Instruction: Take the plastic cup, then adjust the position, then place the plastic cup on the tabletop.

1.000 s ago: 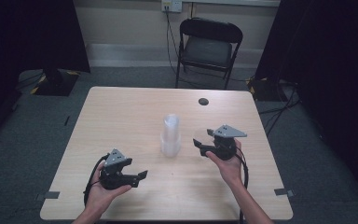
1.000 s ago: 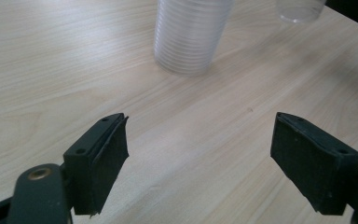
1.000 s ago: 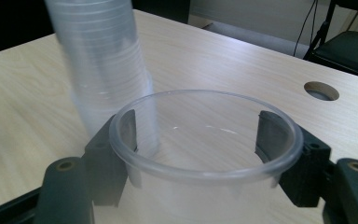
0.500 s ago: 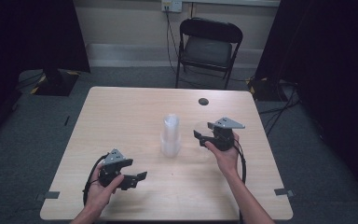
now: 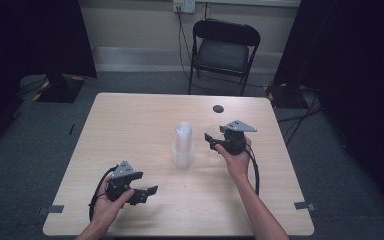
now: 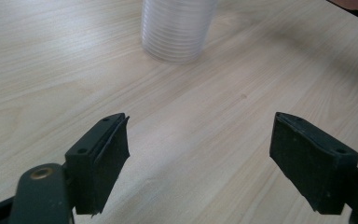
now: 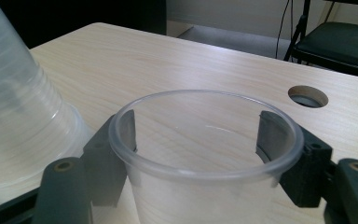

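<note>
1. My left gripper (image 5: 147, 191) rests near the tabletop's (image 5: 130, 120) front left corner, jaws wide, holding nothing.
2. The stack of cups (image 5: 183, 145) stands mid-tabletop. A bump could tip it.
3. My right gripper (image 7: 200, 154) hugs one clear cup (image 7: 205, 154) just beside the stack. Squeezing hard could crush it.

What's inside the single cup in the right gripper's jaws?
Nothing visible: the clear cup looks empty, rim up, with table grain showing through its wall. Its bottom is cut off below the right gripper view, so unconfirmed there.
</note>
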`<state>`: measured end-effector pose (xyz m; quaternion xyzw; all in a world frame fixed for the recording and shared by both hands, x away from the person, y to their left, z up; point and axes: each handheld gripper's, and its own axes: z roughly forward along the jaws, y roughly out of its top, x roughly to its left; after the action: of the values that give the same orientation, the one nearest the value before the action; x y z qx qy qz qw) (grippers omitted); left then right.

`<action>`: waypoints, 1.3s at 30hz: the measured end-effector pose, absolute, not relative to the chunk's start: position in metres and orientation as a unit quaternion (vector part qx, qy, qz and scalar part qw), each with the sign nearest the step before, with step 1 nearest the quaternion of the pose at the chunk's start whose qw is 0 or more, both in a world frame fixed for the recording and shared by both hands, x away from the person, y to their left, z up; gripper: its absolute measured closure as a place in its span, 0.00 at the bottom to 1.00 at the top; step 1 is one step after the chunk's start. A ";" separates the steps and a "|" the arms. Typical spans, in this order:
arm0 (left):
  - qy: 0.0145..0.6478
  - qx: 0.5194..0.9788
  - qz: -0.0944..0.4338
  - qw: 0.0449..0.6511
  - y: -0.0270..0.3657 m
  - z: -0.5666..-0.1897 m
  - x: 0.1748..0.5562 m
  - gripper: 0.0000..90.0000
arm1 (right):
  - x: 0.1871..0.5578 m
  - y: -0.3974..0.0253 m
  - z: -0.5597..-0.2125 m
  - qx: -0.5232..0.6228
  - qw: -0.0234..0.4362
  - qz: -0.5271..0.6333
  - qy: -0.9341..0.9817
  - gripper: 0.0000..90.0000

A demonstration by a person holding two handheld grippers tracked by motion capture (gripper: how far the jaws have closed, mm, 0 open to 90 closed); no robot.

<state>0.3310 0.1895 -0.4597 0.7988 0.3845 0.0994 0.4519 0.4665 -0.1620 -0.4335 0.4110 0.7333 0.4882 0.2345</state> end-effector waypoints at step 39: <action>0.388 0.800 0.096 0.448 0.187 -0.462 0.335 0.22 | 0.474 -0.161 -0.468 0.431 0.238 0.468 0.734 0.30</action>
<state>0.3345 0.1870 -0.4618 0.8000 0.3879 0.0964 0.4476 0.4742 -0.1612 -0.4680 0.4308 0.7336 0.4684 0.2385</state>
